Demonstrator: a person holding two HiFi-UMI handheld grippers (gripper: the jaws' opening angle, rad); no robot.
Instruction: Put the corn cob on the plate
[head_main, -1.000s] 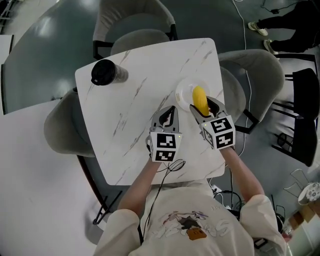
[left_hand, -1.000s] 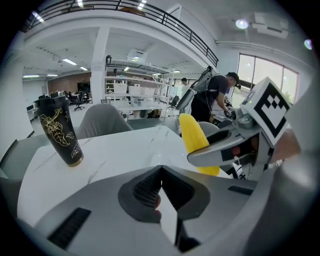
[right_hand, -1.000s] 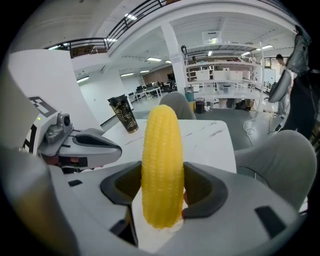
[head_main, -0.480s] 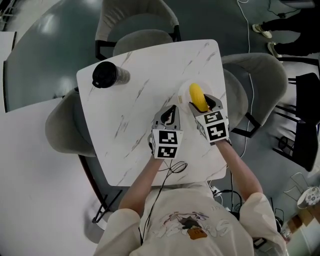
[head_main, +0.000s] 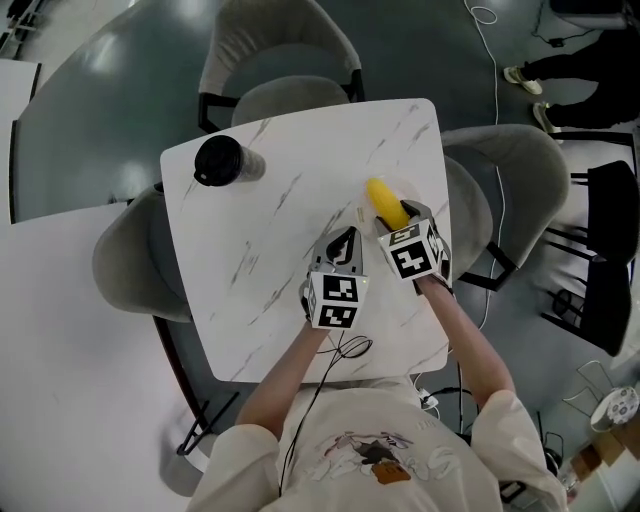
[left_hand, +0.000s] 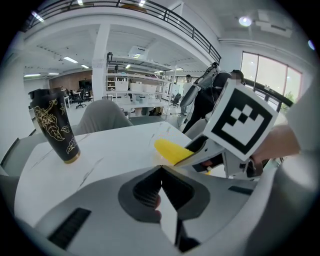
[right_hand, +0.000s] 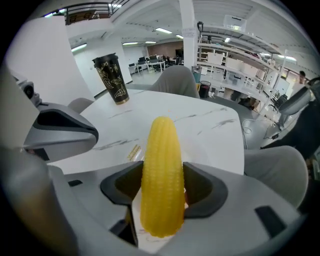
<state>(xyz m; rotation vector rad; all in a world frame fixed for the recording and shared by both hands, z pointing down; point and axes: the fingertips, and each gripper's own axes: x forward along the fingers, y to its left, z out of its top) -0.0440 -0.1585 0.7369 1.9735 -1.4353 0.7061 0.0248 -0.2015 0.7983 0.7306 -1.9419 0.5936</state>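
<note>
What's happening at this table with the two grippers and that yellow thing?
A person works two hand-held grippers at a white marble table. The right gripper is shut on the corn cob, which sticks out forward between its fingers, over the tabletop. The left gripper is shut and empty beside it. A black cup stands at the far corner. The plate is hard to make out against the white top.

White marble table (head_main: 290, 200) with a black cup (head_main: 217, 160)
</note>
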